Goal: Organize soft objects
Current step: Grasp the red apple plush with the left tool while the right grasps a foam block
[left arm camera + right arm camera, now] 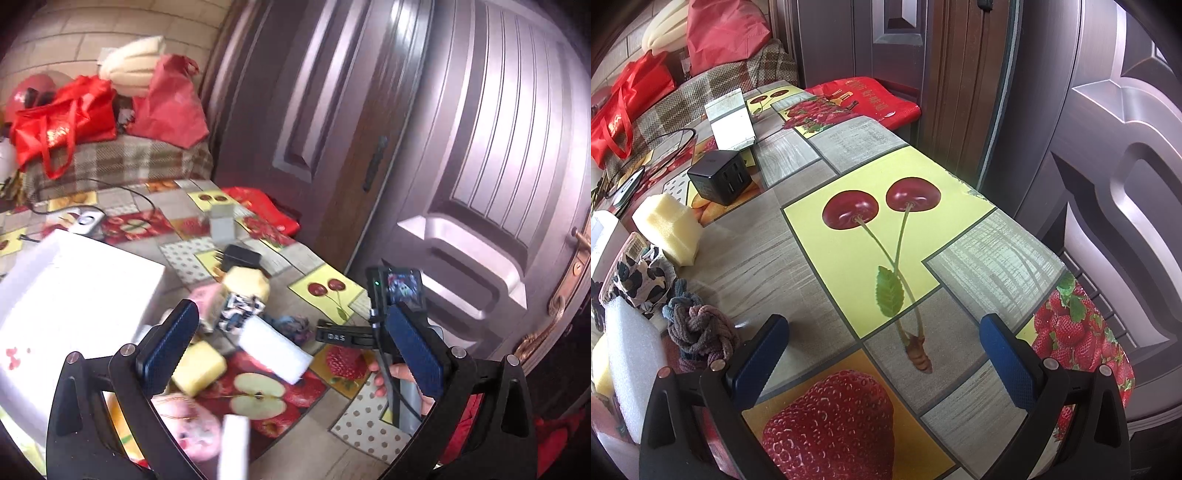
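My left gripper (291, 345) hangs above the table with its jaws spread wide and nothing between them; its blue pads (168, 343) frame a heap of soft things on the fruit-print tablecloth (325, 291). In that heap a yellow sponge (199, 367) lies just beside the left pad; a white foam block (275, 349) lies tilted next to it; a second yellow sponge (246, 282) sits farther back, touching a black-and-white patterned cloth (240, 308); a knotted rope ball (295, 325) in grey and blue rests to the right of the foam; a pink plush toy (188, 424) lies near the bottom edge, blurred. A white box (74, 295) stands to the left of the heap; a black charger (240, 256) sits behind it.

My right gripper (884, 356) is likewise wide open and holds nothing; it hovers over a bare stretch of cloth, above the printed cherries and strawberry. From its camera the soft things lie off to the left: the rope ball (698, 328) just beside the left finger, the foam block (631, 362) beyond it, the leopard-print cloth (642, 280) behind, and the yellow sponge (668, 229) farther back, near the black charger cube (720, 177).

In the left view my right hand (400, 373) grips the other handle; red bags (66, 118) rest on a checked blanket (122, 162) at the far end; a brown door (498, 166) stands close to the table edge.
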A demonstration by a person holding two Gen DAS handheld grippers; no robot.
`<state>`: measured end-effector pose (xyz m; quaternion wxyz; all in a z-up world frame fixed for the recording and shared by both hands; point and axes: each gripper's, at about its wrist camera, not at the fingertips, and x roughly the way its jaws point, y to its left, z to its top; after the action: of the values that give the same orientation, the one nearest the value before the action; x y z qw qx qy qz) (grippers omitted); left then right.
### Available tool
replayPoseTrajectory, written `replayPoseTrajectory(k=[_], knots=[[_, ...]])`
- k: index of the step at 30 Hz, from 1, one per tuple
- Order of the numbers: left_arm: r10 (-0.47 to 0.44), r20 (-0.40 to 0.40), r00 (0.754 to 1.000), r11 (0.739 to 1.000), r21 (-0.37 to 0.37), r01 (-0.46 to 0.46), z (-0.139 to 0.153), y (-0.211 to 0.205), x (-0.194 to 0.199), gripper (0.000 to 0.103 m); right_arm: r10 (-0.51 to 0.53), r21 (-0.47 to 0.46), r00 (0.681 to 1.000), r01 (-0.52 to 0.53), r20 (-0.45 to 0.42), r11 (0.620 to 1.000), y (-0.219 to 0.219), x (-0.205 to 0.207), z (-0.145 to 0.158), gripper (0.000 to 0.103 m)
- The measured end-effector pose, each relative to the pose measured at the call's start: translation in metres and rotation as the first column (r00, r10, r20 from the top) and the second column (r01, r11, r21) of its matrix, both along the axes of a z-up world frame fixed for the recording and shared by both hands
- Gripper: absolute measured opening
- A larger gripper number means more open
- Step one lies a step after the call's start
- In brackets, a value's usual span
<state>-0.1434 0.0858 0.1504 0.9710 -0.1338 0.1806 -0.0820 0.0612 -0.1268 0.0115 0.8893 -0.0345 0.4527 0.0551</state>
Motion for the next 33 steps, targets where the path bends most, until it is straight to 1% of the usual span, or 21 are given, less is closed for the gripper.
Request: replayPoseTrajectory(k=[1,2,4,7,8,10,11,12,13,14,15,16,18,19,21,23,25,26,28,30,33], knots=[[0.043,0.003,0.999,0.999,0.018,-0.043,0.003,0.013,-0.013,0.103,0.000,0.004,1.000,0.000,0.001,1.000,-0.001,0.000,0.000,0.103],[0.095,-0.017,0.995,0.994,0.063,-0.094,0.001,0.024,-0.020,0.103,0.000,0.011,1.000,0.000,0.003,1.000,-0.001,0.000,0.001,0.103],[0.189,-0.050,0.981,0.976,0.124,-0.181,-0.010,0.045,-0.037,0.103,0.000,0.033,1.000,0.000,0.008,0.999,-0.004,-0.001,0.002,0.103],[0.264,-0.151,0.953,0.959,0.146,-0.243,-0.040,0.073,-0.056,0.103,-0.004,0.070,1.000,0.003,0.026,0.998,-0.009,-0.004,0.005,0.103],[0.264,-0.208,0.942,0.961,0.140,-0.239,-0.053,0.080,-0.059,0.103,-0.007,0.086,0.999,0.004,0.041,0.996,-0.012,-0.006,0.008,0.103],[0.241,-0.260,0.935,0.965,0.168,-0.202,-0.073,0.078,-0.066,0.103,-0.003,0.130,0.995,-0.010,0.098,0.991,-0.017,-0.016,0.016,0.103],[0.222,-0.270,0.937,0.965,0.199,-0.171,-0.081,0.073,-0.070,0.103,0.016,0.157,0.989,-0.038,0.144,0.987,-0.019,-0.024,0.022,0.103],[0.202,-0.283,0.938,0.964,0.228,-0.139,-0.088,0.066,-0.073,0.103,0.056,0.187,0.979,-0.094,0.196,0.978,-0.018,-0.033,0.028,0.103],[0.183,-0.302,0.936,0.962,0.251,-0.107,-0.093,0.060,-0.072,0.103,0.122,0.220,0.960,-0.180,0.250,0.959,-0.017,-0.044,0.035,0.103],[0.168,-0.309,0.936,0.957,0.281,-0.079,-0.096,0.052,-0.070,0.103,0.204,0.251,0.931,-0.285,0.304,0.925,-0.015,-0.057,0.042,0.103],[0.157,-0.299,0.941,0.945,0.324,-0.055,-0.098,0.044,-0.073,0.103,0.287,0.268,0.890,-0.391,0.354,0.881,-0.011,-0.071,0.047,0.103],[0.140,-0.298,0.944,0.934,0.356,-0.026,-0.100,0.036,-0.072,0.103,0.377,0.265,0.840,-0.495,0.390,0.827,-0.004,-0.086,0.052,0.103],[0.111,-0.298,0.948,0.913,0.407,0.021,-0.103,0.026,-0.070,0.103,0.563,0.214,0.720,-0.673,0.406,0.708,0.016,-0.115,0.059,0.103],[0.100,-0.307,0.947,0.909,0.415,0.039,-0.105,0.023,-0.068,0.103,0.637,0.175,0.654,-0.741,0.408,0.648,0.028,-0.130,0.061,0.103],[0.087,-0.336,0.938,0.909,0.412,0.063,-0.111,0.021,-0.062,0.103,0.753,0.081,0.522,-0.839,0.400,0.539,0.051,-0.159,0.061,0.103],[0.080,-0.362,0.929,0.916,0.395,0.075,-0.117,0.023,-0.057,0.102,0.842,0.004,0.410,-0.900,0.351,0.436,0.073,-0.179,0.053,0.103],[0.077,-0.376,0.923,0.922,0.379,0.078,-0.120,0.024,-0.055,0.102,0.899,-0.055,0.326,-0.933,0.292,0.356,0.094,-0.191,0.043,0.103],[0.073,-0.378,0.923,0.924,0.374,0.080,-0.120,0.024,-0.054,0.102,0.915,-0.084,0.304,-0.938,0.265,0.336,0.103,-0.196,0.037,0.103],[0.067,-0.376,0.924,0.926,0.369,0.084,-0.119,0.023,-0.053,0.102,0.934,-0.129,0.284,-0.940,0.216,0.316,0.115,-0.200,0.026,0.103],[0.055,-0.379,0.924,0.926,0.365,0.095,-0.118,0.022,-0.049,0.100,0.944,-0.158,0.286,-0.937,0.167,0.312,0.130,-0.199,0.014,0.103],[0.057,-0.410,0.910,0.924,0.366,0.107,-0.123,0.022,-0.039,0.097,0.950,-0.151,0.296,-0.939,0.101,0.309,0.140,-0.195,0.006,0.103]])
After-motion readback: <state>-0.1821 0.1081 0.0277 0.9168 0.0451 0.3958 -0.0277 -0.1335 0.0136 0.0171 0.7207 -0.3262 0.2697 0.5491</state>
